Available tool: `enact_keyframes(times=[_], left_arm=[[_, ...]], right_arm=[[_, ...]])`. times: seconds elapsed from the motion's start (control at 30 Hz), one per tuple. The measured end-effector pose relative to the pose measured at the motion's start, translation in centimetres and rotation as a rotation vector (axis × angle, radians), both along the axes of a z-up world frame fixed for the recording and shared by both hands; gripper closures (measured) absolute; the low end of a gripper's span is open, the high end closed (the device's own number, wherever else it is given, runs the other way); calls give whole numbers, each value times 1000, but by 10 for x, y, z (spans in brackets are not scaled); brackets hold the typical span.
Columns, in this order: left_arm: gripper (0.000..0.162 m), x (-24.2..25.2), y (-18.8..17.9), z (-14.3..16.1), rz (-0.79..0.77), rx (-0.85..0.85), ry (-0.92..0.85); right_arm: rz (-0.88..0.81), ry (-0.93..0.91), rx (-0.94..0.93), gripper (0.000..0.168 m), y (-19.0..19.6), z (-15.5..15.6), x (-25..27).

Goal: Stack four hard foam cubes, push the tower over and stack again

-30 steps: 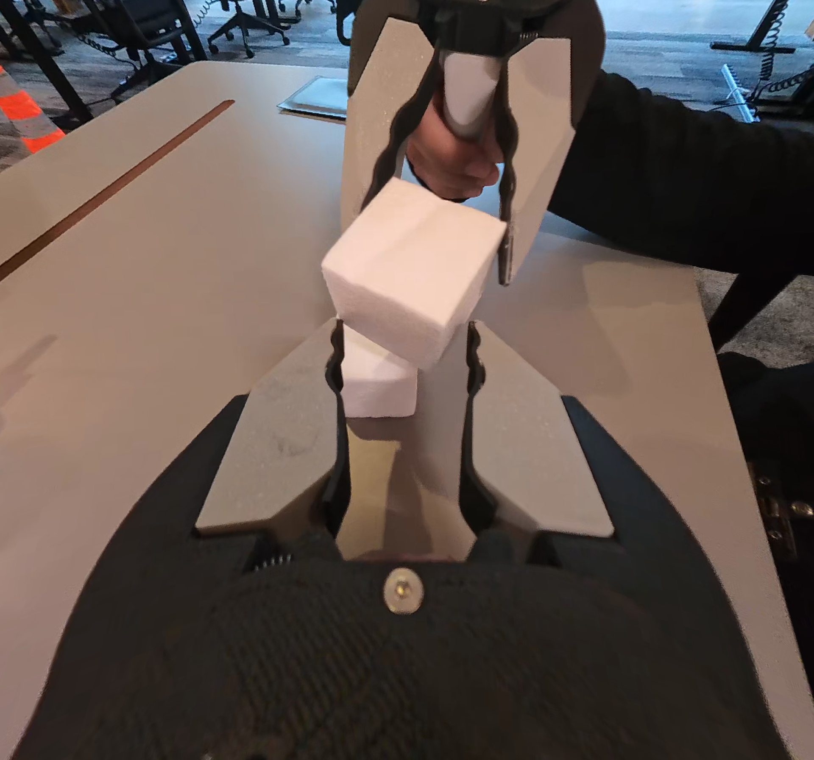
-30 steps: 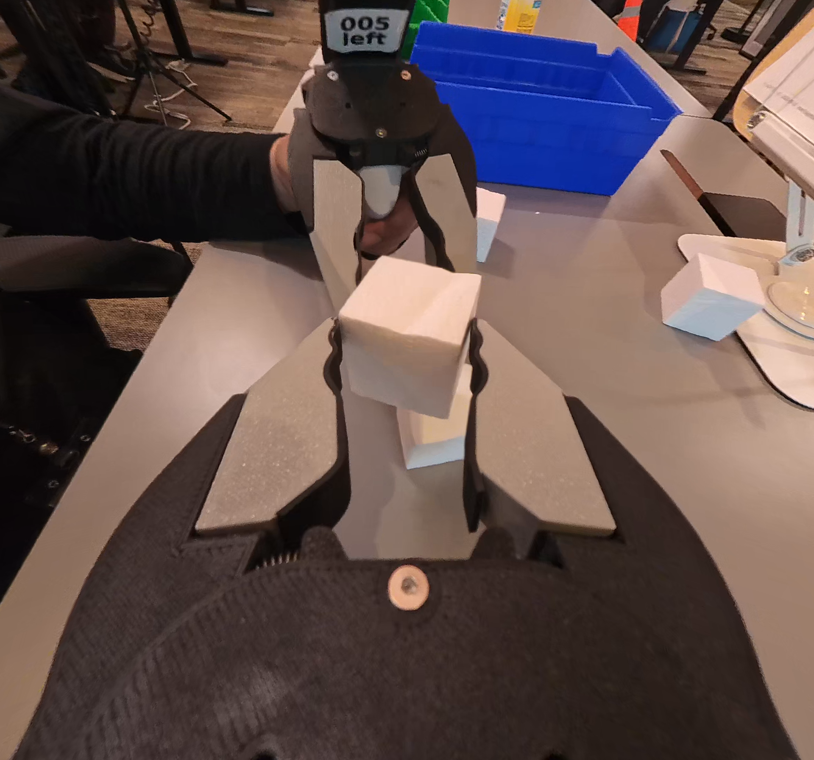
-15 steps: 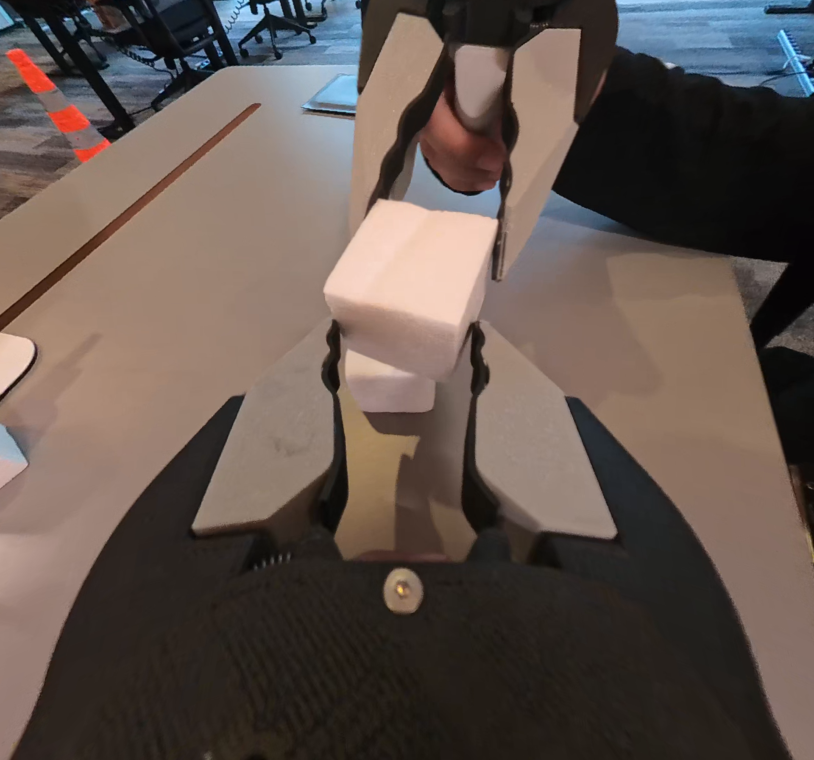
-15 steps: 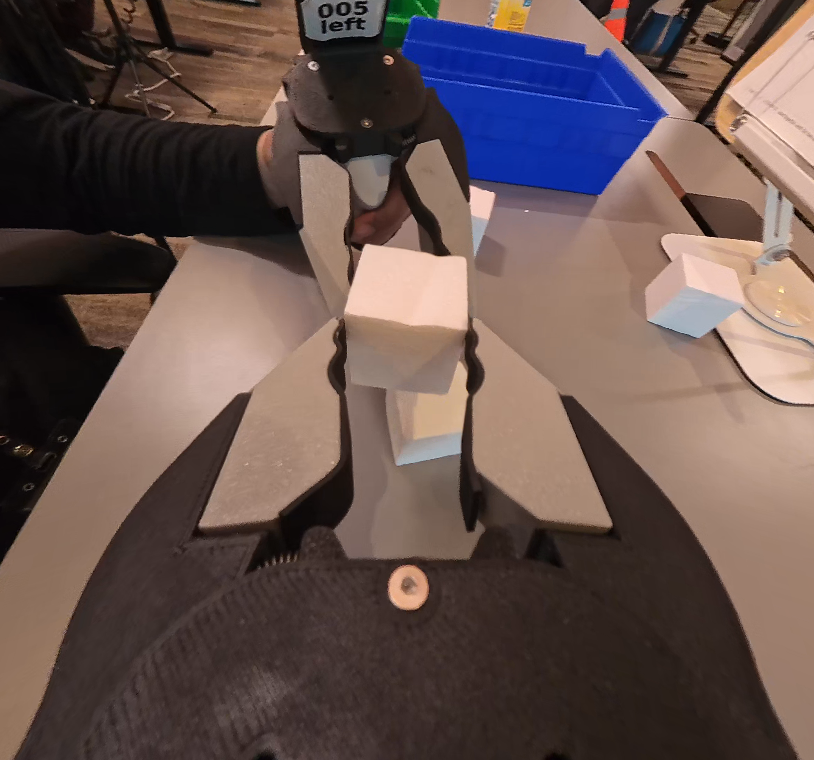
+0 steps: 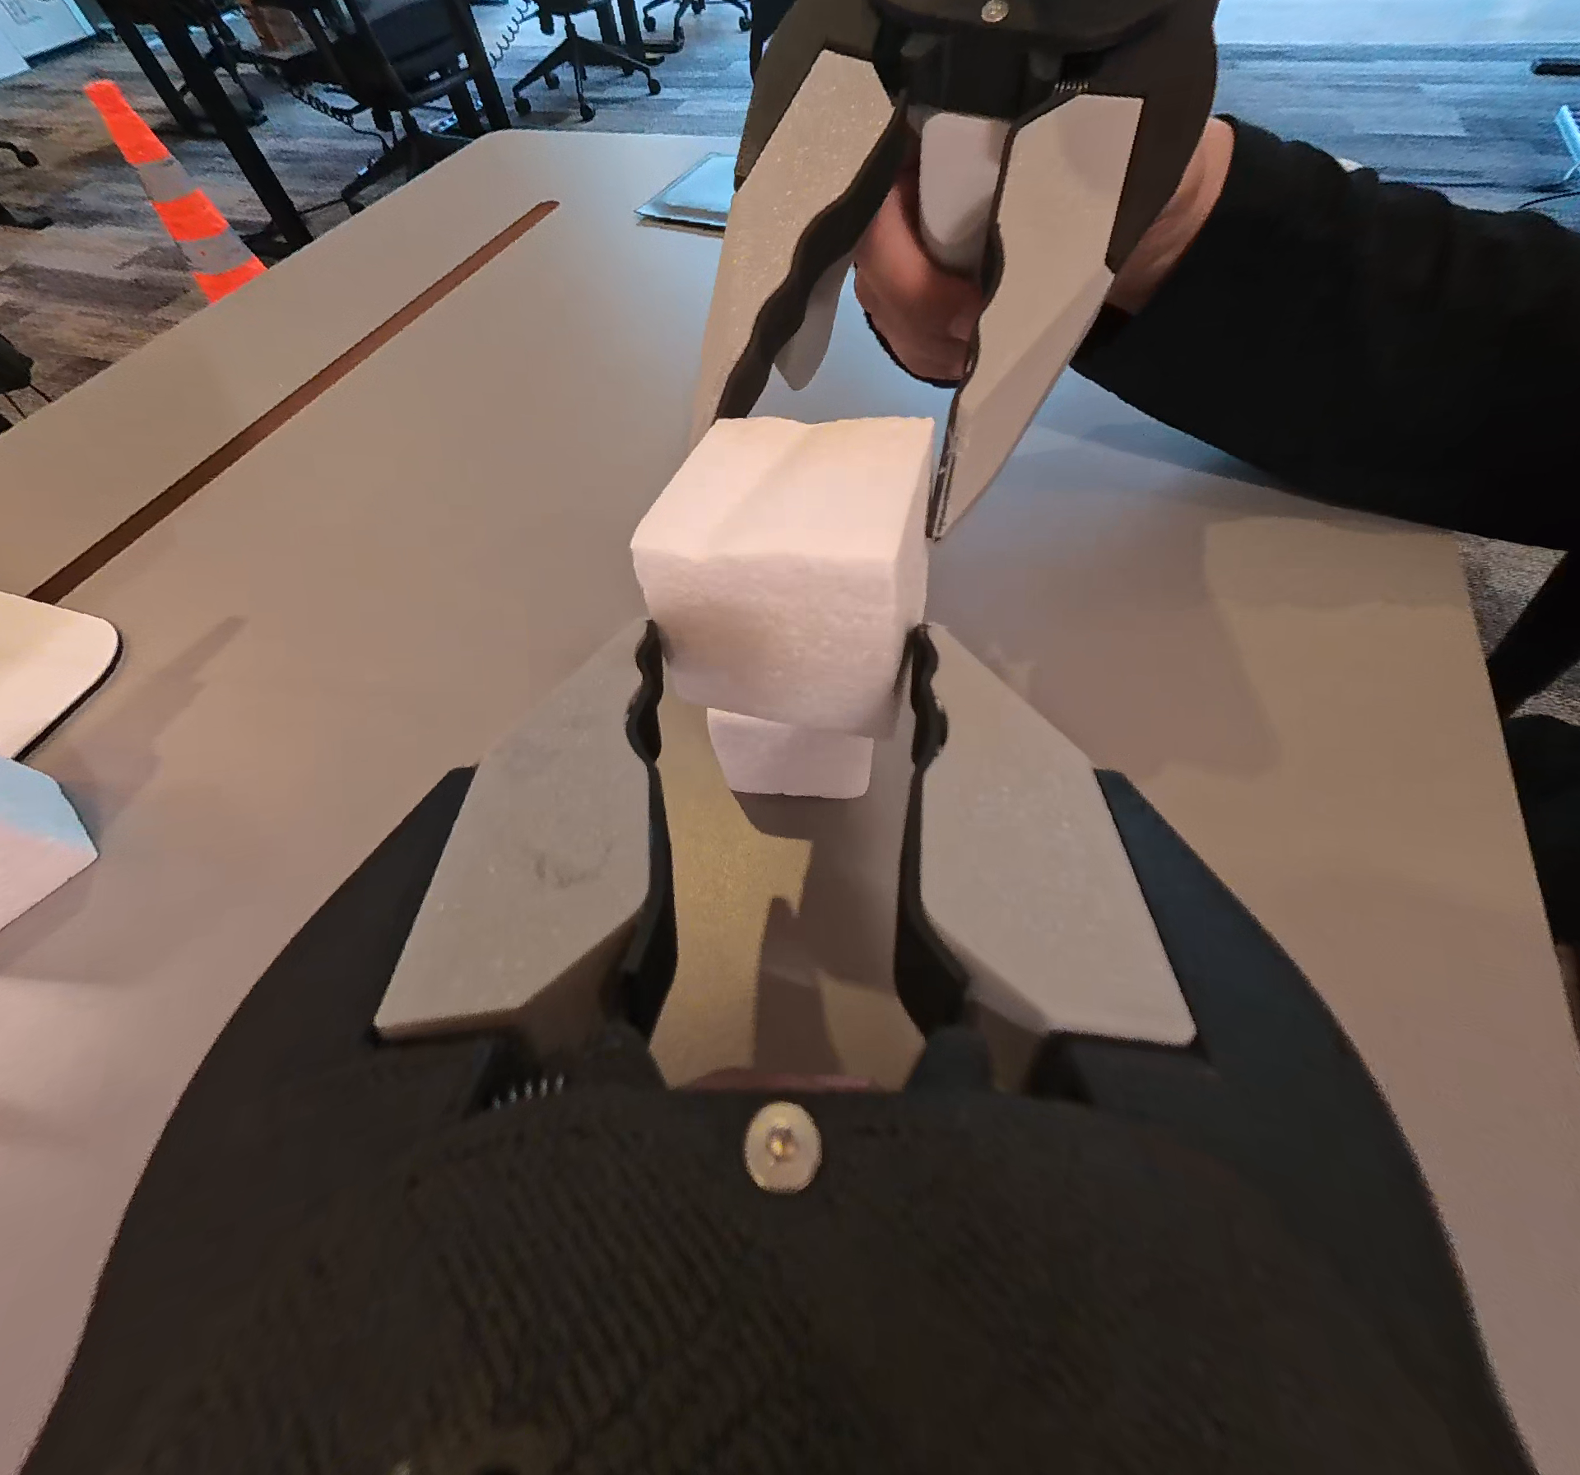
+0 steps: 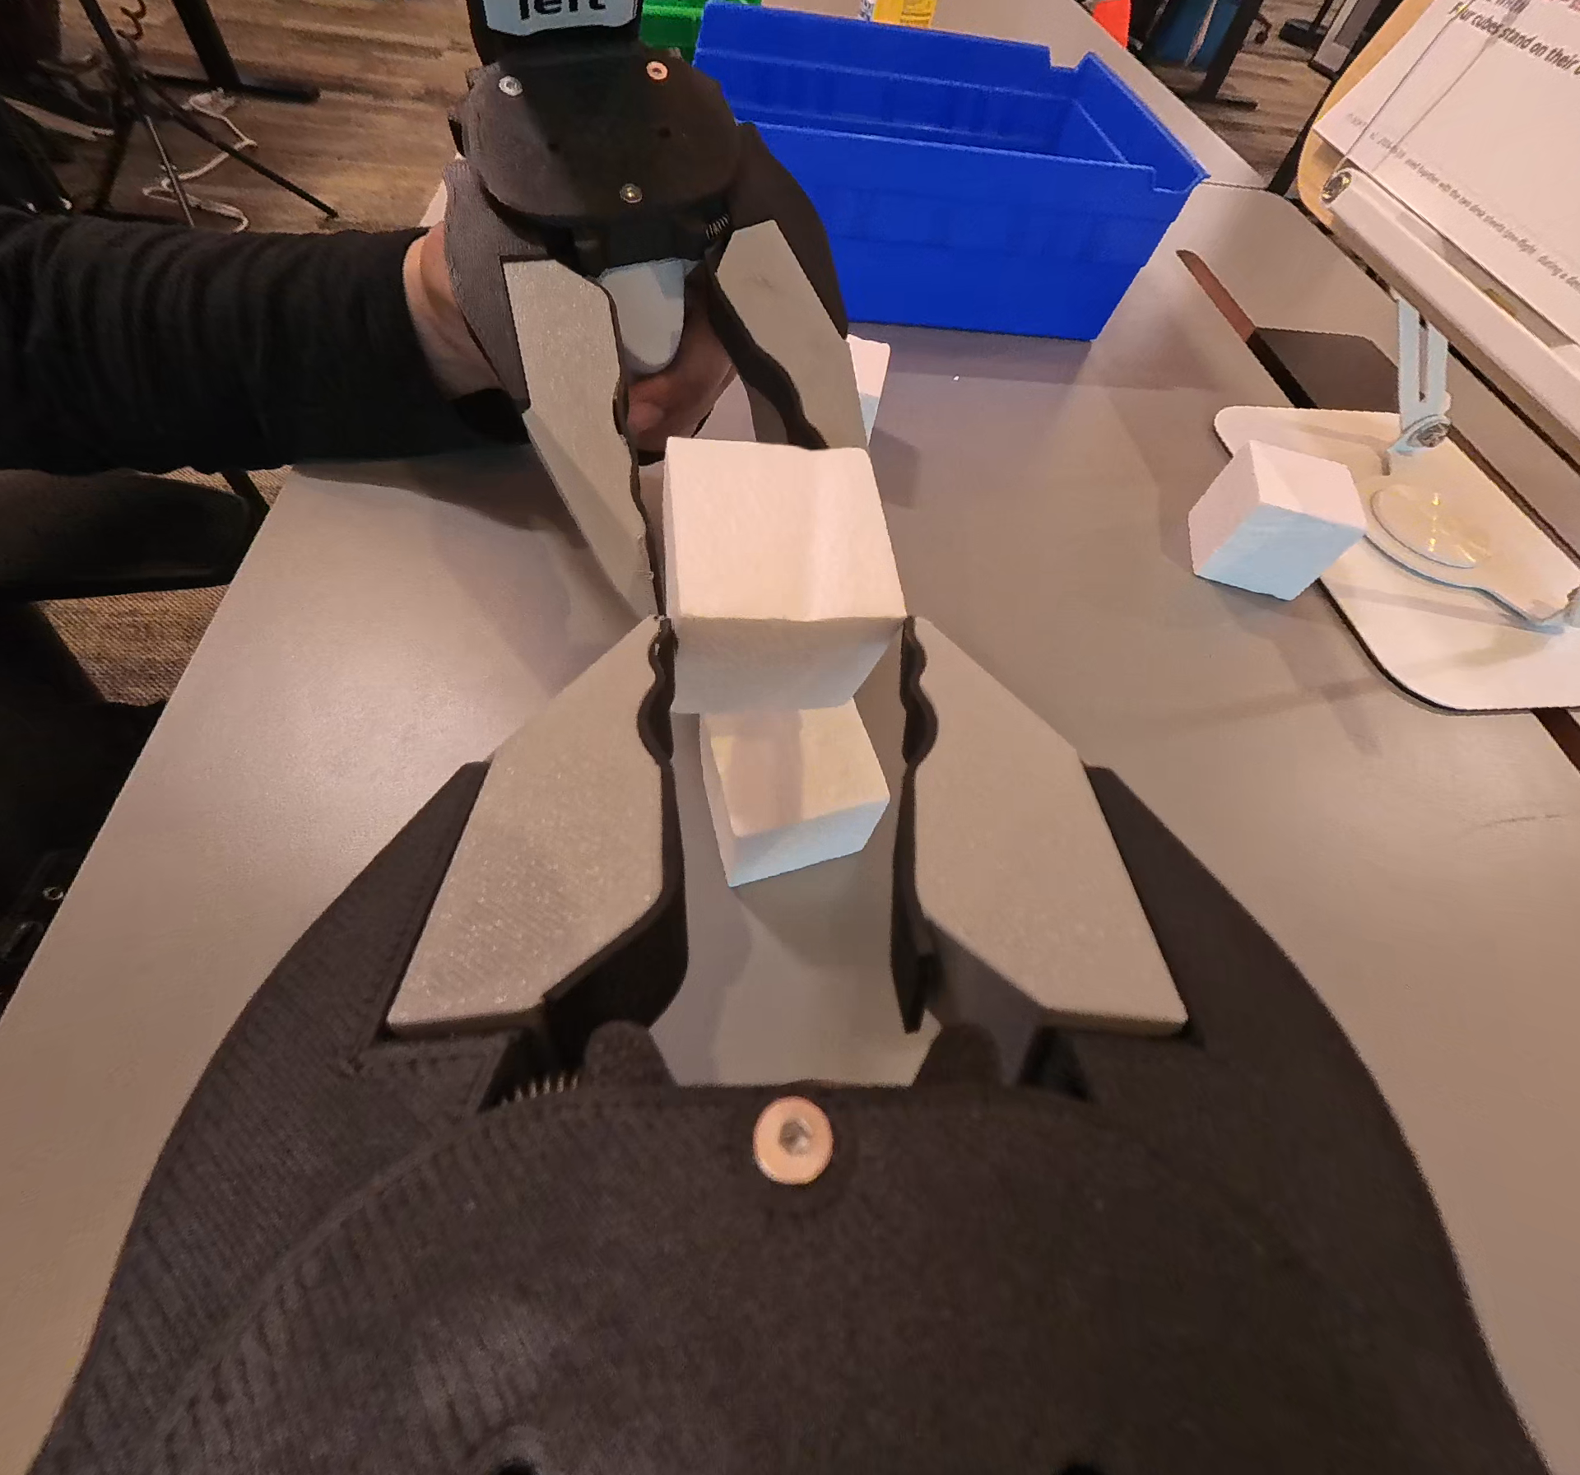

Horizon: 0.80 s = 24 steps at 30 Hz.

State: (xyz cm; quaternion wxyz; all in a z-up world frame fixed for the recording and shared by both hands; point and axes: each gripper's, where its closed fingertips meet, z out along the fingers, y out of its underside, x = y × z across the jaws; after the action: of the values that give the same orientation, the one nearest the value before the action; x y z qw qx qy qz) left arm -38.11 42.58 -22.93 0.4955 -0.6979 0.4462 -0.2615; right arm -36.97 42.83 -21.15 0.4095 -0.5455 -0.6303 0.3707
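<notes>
One white foam cube point(image 5: 782, 570) is held in the air between both grippers, which face each other. My left gripper point(image 5: 784, 647) is shut on its near end. My right gripper point(image 6: 782, 639) is shut on the same cube point(image 6: 769, 570) from the opposite side, and it also shows in the left wrist view point(image 5: 834, 463). A second cube point(image 6: 791, 801) sits on the grey table directly below the held one. I cannot tell if the two cubes touch. A third cube point(image 6: 1274, 527) rests on a white stand base. A fourth cube point(image 6: 868, 382) is partly hidden behind the left gripper.
A blue bin point(image 6: 940, 177) stands at the table's far end. A white document stand point(image 6: 1453, 151) with its base plate point(image 6: 1453, 647) is at the right. A person's hand point(image 5: 915, 305) and dark sleeves reach in from the sides. The third cube point(image 5: 34, 844) lies at the left edge.
The held cube was tilted a second ago and now sits nearly level and squared over the lower cube. Both grippers stay closed on it.
</notes>
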Motion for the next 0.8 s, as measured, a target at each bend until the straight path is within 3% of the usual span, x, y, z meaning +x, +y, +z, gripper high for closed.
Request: enact_keyframes(times=[0.2,0.8], left_arm=[[105,0,1,1,11,14,6],[105,1,2,2,16,26,4]], right_arm=[[23,23,-46,109,-4,2,-2],[-10,32,-82,108,1,-1,-11]])
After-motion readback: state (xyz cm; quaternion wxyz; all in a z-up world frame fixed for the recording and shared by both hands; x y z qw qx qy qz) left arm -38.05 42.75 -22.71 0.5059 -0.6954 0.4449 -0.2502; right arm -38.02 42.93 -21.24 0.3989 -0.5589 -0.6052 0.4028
